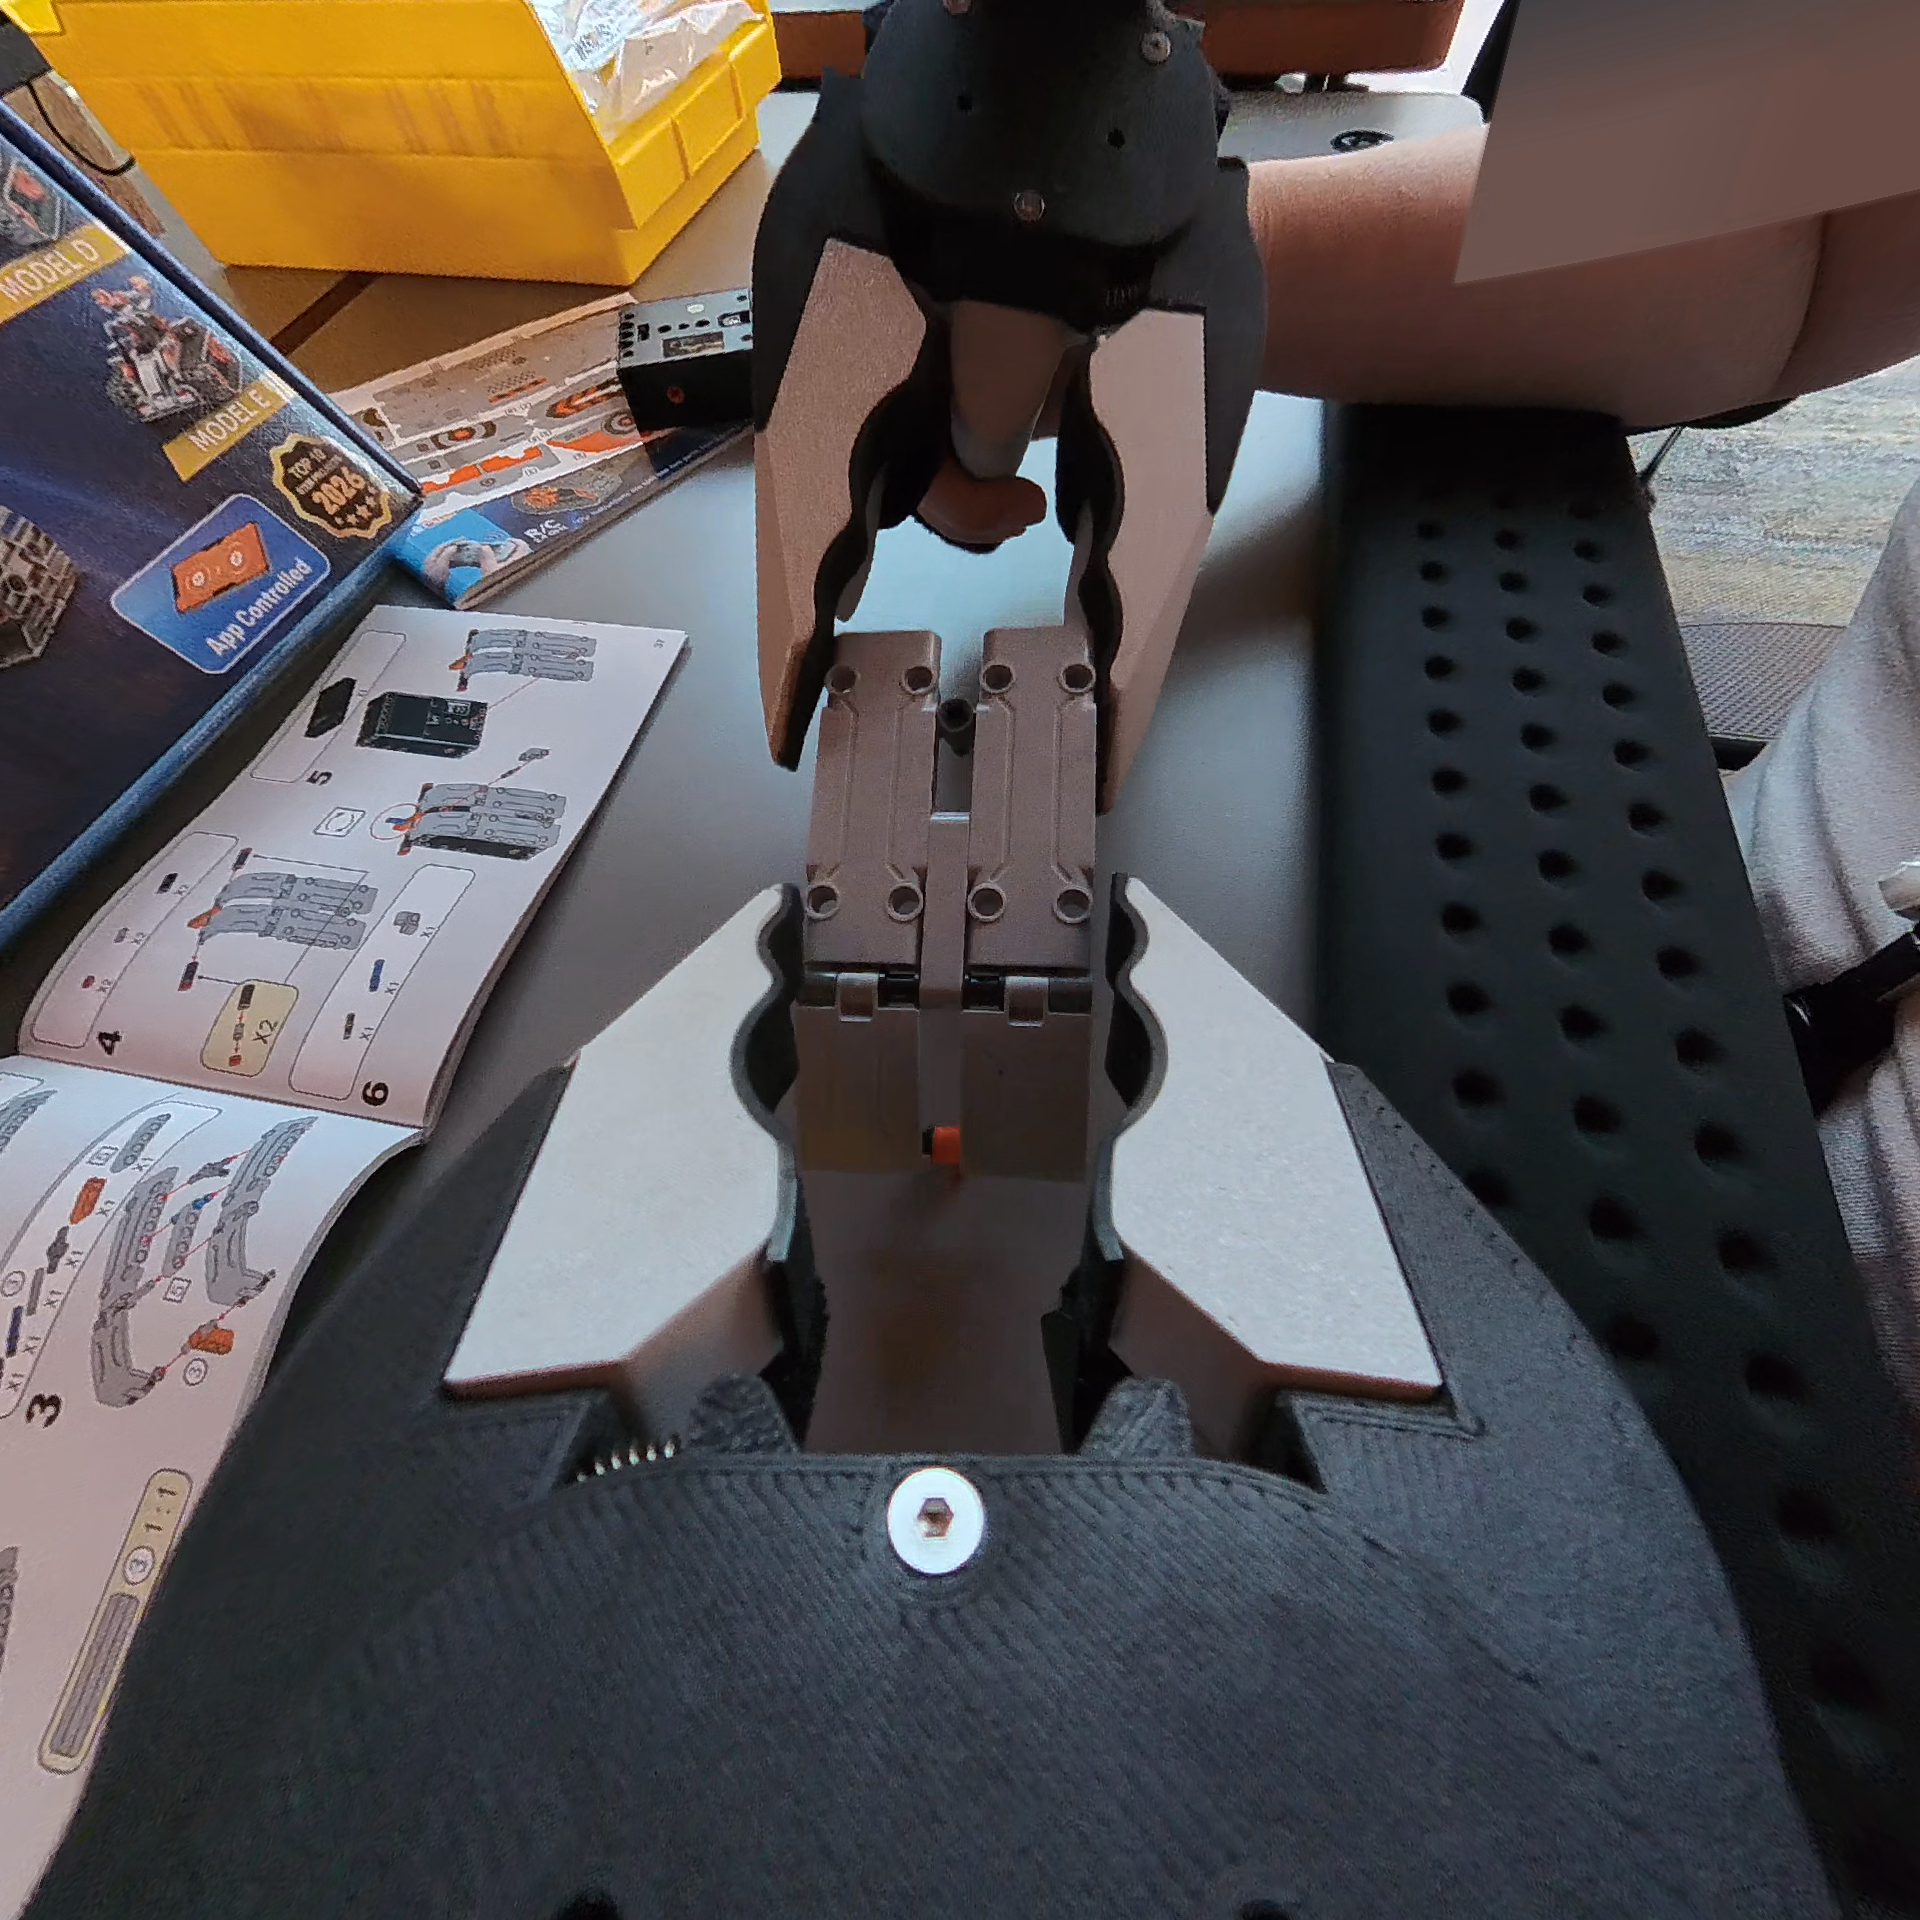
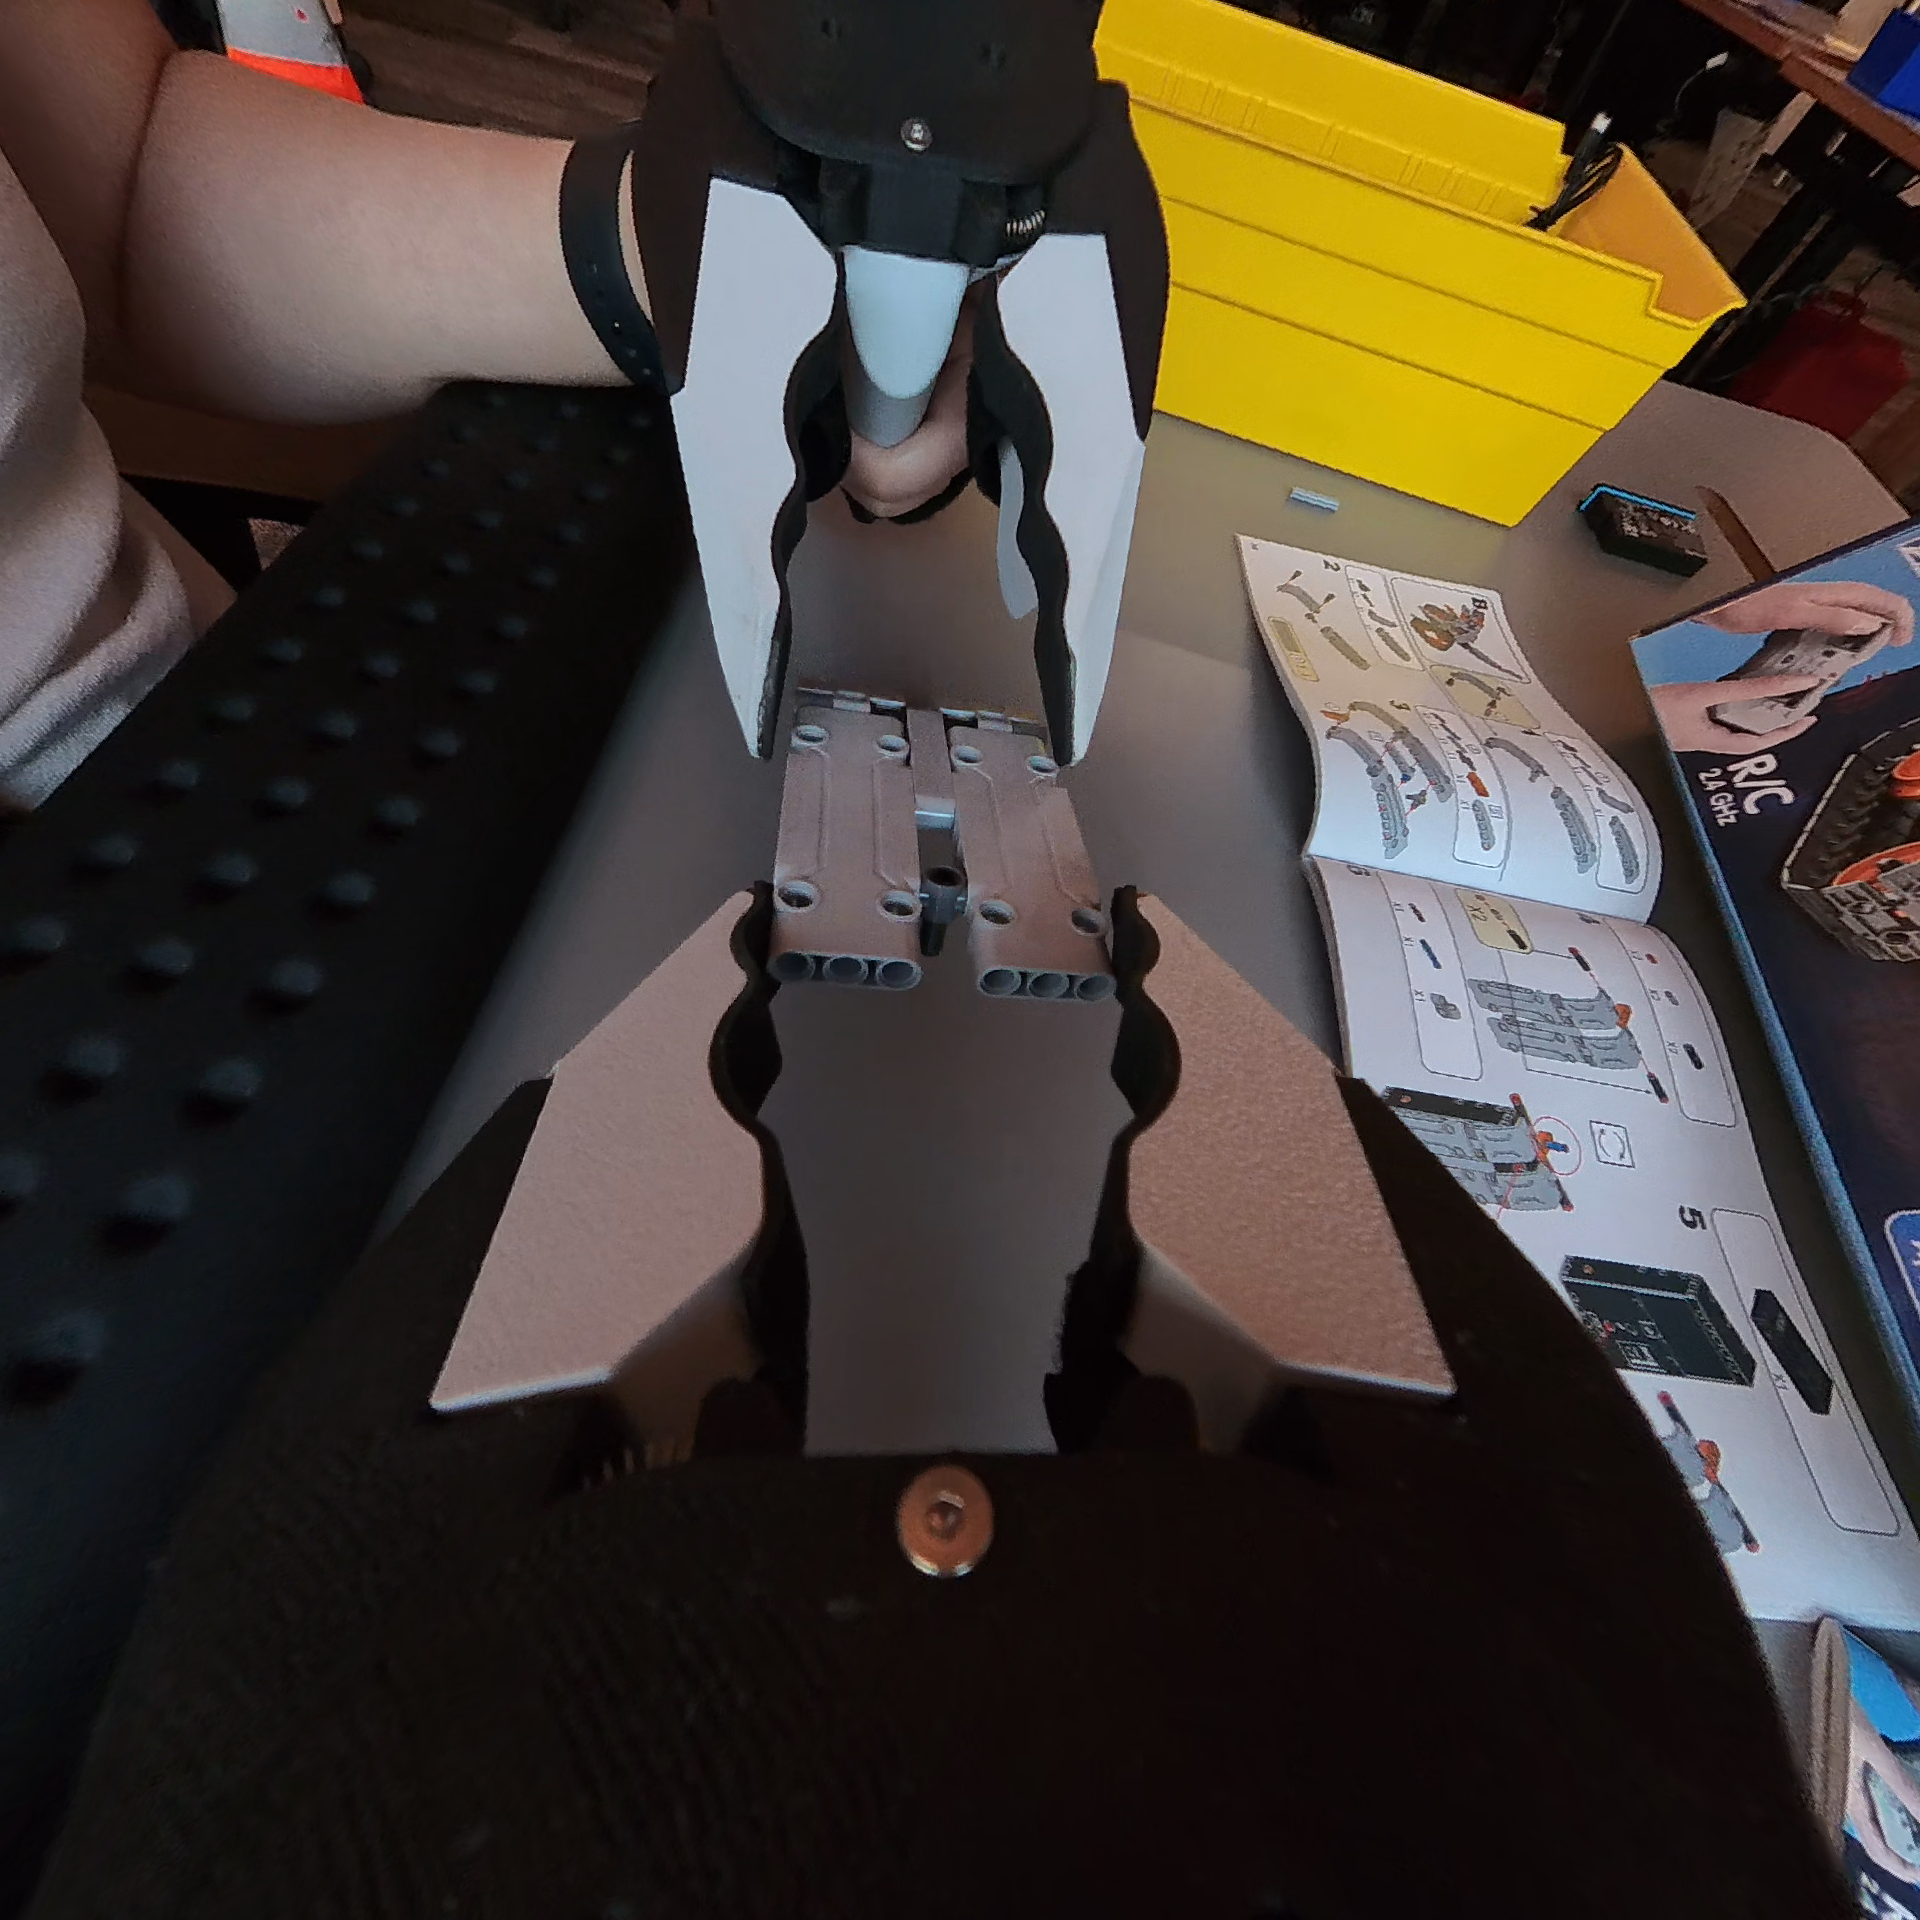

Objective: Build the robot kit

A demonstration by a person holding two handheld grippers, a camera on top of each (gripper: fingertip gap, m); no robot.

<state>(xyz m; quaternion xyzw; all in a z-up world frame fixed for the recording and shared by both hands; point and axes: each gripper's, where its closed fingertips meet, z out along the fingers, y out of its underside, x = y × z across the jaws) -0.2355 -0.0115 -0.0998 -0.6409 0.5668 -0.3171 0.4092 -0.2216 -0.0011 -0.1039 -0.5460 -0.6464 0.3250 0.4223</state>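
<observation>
— Left gripper (image 1: 945, 935) first: what sits between its jaws?
— One end of a grey brick assembly (image 1: 948, 894), clamped: two beams with round holes, hinged blocks, a small orange pin.
— And the right gripper (image 2: 940, 935)?
— Its jaws pinch the opposite end, where open tube holes show.
— Where is it all?
— Above the grey counter (image 2: 935, 1195), between an instruction booklet (image 1: 343, 862) and a black perforated pad (image 1: 1538, 831).

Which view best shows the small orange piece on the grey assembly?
The left wrist view: the orange piece sits on the grey assembly's near end, facing the camera. In the right wrist view the assembly shows, but that end is turned away.
</observation>
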